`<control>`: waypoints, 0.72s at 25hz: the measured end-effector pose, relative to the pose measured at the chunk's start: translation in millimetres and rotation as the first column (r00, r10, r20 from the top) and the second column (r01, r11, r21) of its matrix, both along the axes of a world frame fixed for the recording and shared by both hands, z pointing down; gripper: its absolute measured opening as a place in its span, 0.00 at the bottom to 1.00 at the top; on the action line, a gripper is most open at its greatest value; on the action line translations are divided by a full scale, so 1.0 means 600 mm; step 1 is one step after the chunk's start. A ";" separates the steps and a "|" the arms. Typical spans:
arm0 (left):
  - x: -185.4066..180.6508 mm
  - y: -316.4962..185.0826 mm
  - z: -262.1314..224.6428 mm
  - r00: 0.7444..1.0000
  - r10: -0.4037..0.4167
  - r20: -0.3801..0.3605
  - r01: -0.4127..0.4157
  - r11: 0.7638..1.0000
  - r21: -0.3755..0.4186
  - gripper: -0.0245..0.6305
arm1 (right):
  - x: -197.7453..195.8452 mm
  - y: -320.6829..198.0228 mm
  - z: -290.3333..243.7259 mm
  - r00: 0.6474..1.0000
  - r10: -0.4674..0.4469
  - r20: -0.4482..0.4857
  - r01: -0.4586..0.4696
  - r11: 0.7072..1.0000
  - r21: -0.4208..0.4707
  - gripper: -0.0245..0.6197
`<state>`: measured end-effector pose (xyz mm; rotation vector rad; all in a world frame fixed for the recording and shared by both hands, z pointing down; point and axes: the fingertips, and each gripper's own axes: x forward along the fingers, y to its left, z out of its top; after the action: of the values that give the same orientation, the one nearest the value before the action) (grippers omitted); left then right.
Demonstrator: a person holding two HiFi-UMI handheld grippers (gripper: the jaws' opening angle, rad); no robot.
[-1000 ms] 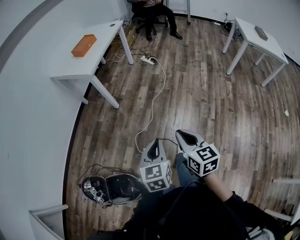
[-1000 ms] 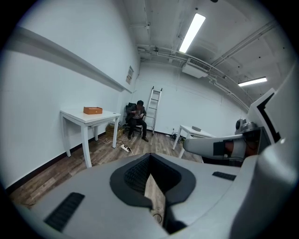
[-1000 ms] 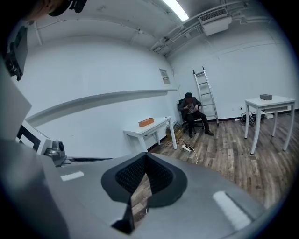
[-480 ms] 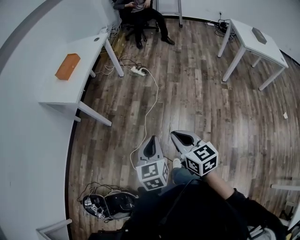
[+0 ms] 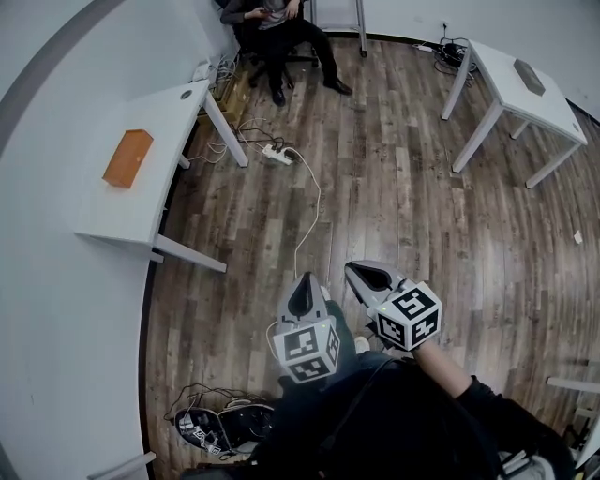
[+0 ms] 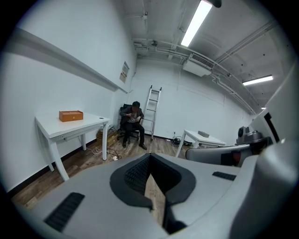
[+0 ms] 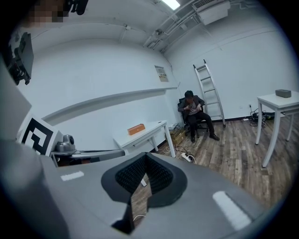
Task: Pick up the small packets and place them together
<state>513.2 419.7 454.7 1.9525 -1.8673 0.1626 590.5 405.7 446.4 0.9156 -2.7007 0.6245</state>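
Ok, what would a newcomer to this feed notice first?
The left tool and right tool, both shut and empty, side by side over the wood floor at bottom centre. Then the orange box on the white table at left, and a person seated at the top.

Orange rectangular box [image 5: 127, 157] lies flat, lengthwise, on the white counter [image 5: 167, 120] by the curved wall, lid closed; contents not discernible.

The left gripper [image 5: 302, 292], at six o'clock in the head view, and the right gripper [image 5: 370, 277], nearer five, are pale grey shells with black ribbed pads [image 6: 135, 175]. Each carries a white cube [image 5: 305, 349] of black square markers. The sleeve [image 5: 469, 403] looks dark, perhaps black.
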 end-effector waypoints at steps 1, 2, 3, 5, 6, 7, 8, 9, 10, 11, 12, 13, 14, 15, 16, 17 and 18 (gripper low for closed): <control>-0.009 -0.028 0.002 1.000 0.005 0.000 -0.005 1.000 0.002 0.04 | -0.010 -0.026 0.001 1.000 0.000 0.004 0.000 1.000 -0.002 0.04; -0.016 -0.056 0.003 1.000 0.012 0.001 -0.012 1.000 0.004 0.04 | -0.019 -0.053 0.002 1.000 0.003 0.006 -0.003 1.000 -0.001 0.04; -0.023 -0.085 0.001 1.000 0.023 0.003 -0.023 1.000 0.005 0.04 | -0.028 -0.081 0.002 1.000 0.010 0.006 -0.010 1.000 0.001 0.04; -0.038 -0.145 -0.009 0.999 0.047 0.006 -0.047 0.999 0.014 0.04 | -0.048 -0.139 -0.004 1.000 0.026 0.014 -0.026 1.000 0.000 0.04; -0.048 -0.175 -0.016 0.998 0.055 0.007 -0.055 0.998 0.020 0.04 | -0.061 -0.168 -0.009 0.999 0.027 0.022 -0.027 1.000 0.000 0.04; -0.059 -0.204 -0.022 0.998 0.061 0.007 -0.061 0.998 0.025 0.04 | -0.076 -0.197 -0.016 0.999 0.024 0.029 -0.024 1.000 0.003 0.04; -0.071 -0.233 -0.025 0.998 0.066 0.008 -0.066 0.997 0.027 0.04 | -0.091 -0.224 -0.022 0.999 0.021 0.034 -0.021 1.000 0.009 0.04; -0.082 -0.259 -0.027 0.997 0.072 0.006 -0.072 0.997 0.026 0.04 | -0.104 -0.251 -0.028 0.999 0.019 0.039 -0.020 1.000 0.014 0.04; -0.092 -0.283 -0.028 0.997 0.079 0.005 -0.079 0.997 0.024 0.04 | -0.116 -0.275 -0.032 0.999 0.020 0.047 -0.021 1.000 0.016 0.04; -0.099 -0.303 -0.028 0.996 0.086 0.006 -0.087 0.996 0.023 0.04 | -0.124 -0.295 -0.035 0.998 0.024 0.057 -0.025 1.000 0.018 0.04; -0.104 -0.321 -0.027 0.996 0.094 0.008 -0.094 0.995 0.023 0.04 | -0.129 -0.313 -0.036 0.997 0.032 0.065 -0.033 0.999 0.020 0.04; -0.107 -0.339 -0.025 0.995 0.101 0.011 -0.101 0.995 0.023 0.04 | -0.132 -0.330 -0.036 0.997 0.043 0.069 -0.044 0.999 0.023 0.04; -0.110 -0.355 -0.022 0.994 0.108 0.012 -0.108 0.994 0.021 0.04 | -0.133 -0.346 -0.034 0.996 0.054 0.069 -0.056 0.998 0.025 0.04; -0.113 -0.371 -0.020 0.993 0.114 0.010 -0.114 0.993 0.019 0.04 | -0.135 -0.360 -0.031 0.996 0.065 0.068 -0.066 0.997 0.026 0.04; -0.116 -0.385 -0.016 0.993 0.119 0.008 -0.119 0.993 0.015 0.04 | -0.137 -0.374 -0.028 0.995 0.073 0.065 -0.075 0.997 0.025 0.04; -0.119 -0.398 -0.013 0.992 0.123 0.005 -0.123 0.992 0.010 0.04 | -0.139 -0.386 -0.026 0.995 0.080 0.060 -0.081 0.996 0.023 0.04; -0.121 -0.411 -0.008 0.992 0.127 0.002 -0.127 0.992 0.004 0.04 | -0.141 -0.399 -0.023 0.995 0.083 0.053 -0.085 0.996 0.022 0.04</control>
<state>440.6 173.4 449.8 2.0755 -1.7458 0.1986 505.9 166.2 432.7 1.0379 -2.7332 0.6415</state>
